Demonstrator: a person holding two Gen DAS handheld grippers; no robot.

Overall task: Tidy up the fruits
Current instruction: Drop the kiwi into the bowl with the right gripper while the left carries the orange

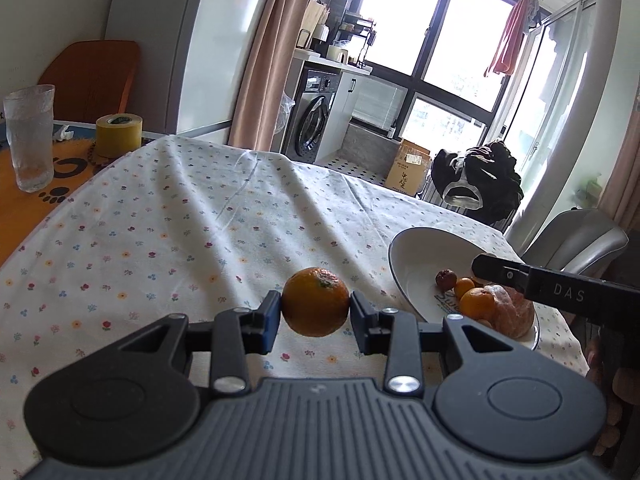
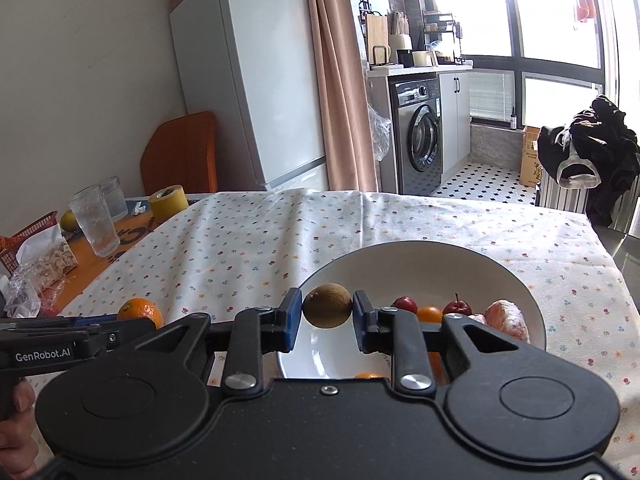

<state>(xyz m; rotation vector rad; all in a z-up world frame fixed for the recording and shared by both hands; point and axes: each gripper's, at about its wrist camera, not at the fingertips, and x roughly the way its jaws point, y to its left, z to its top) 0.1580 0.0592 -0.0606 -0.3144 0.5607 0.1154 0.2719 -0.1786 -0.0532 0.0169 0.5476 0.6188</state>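
A floral-clothed surface (image 2: 280,240) carries a white ceramic bowl (image 2: 520,280); beside it, left gripper (image 1: 315,312) fingers clamp a round orange (image 1: 315,302); above it, right gripper (image 2: 326,316) fingers clamp a brown kiwi (image 2: 327,305).

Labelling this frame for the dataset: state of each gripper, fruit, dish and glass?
left gripper: shut on orange
orange: held above the tablecloth, outside the bowl
right gripper: shut on kiwi
kiwi: held over the bowl
bowl: upright, partly filled with fruit
peeled citrus: lying in bowl
glass: upright
tape roll: lying flat
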